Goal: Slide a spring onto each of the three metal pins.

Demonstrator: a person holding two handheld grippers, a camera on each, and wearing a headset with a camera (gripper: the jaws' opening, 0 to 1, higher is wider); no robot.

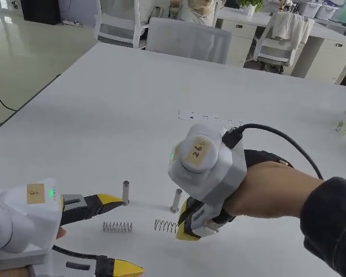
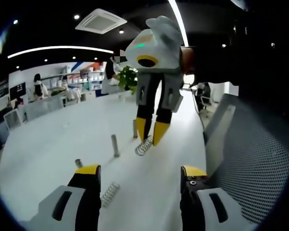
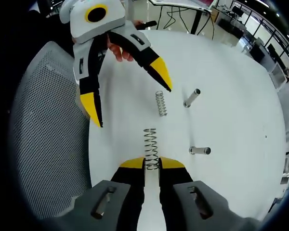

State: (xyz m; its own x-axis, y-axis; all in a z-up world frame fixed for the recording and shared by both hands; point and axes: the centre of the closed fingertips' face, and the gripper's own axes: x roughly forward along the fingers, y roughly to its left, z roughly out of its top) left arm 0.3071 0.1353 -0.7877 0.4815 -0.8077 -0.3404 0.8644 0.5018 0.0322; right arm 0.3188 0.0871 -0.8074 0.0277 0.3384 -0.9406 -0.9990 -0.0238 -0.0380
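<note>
The right claw [image 3: 151, 165] is pinched narrow on the near end of a spring [image 3: 151, 142] over the white counter [image 3: 231, 72]. A second spring [image 3: 160, 103] lies loose at its 12 o'clock, one pin [image 3: 192, 97] at 1 o'clock, another pin [image 3: 200, 150] at 3 o'clock. The left claw [image 2: 142, 171] gapes wide, empty.

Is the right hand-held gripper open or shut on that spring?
Shut on it. In the right gripper view, the right hand-held gripper pinches one end of the spring between its yellow tips.
</note>
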